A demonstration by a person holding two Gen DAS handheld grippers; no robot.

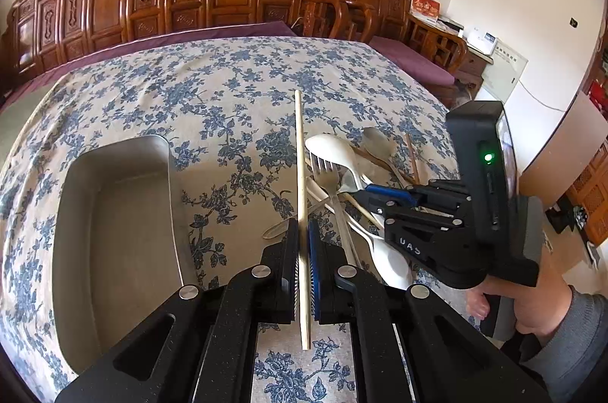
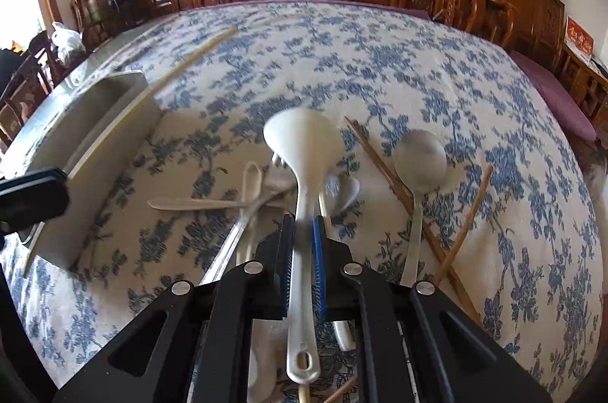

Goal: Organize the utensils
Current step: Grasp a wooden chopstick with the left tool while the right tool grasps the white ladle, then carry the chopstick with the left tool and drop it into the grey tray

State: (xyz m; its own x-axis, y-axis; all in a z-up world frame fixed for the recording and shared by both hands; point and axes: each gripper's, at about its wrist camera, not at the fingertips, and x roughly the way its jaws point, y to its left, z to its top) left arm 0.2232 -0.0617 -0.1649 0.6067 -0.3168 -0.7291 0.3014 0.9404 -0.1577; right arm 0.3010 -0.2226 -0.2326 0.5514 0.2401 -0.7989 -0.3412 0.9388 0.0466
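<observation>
Utensils lie heaped on the bench right of the metal tray [image 1: 114,232]; left gripper [image 1: 303,236] clamps a pale chopstick [image 1: 300,156], right gripper [image 2: 304,232] pinches the white ladle [image 2: 304,144] handle; lift both clear before swinging trayward

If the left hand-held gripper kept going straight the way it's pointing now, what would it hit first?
Probably the bare tablecloth. The left hand-held gripper, shut on a chopstick, points down between the tray and the utensil pile. The chopstick tip would likely touch first, though depth is hard to judge.
</observation>
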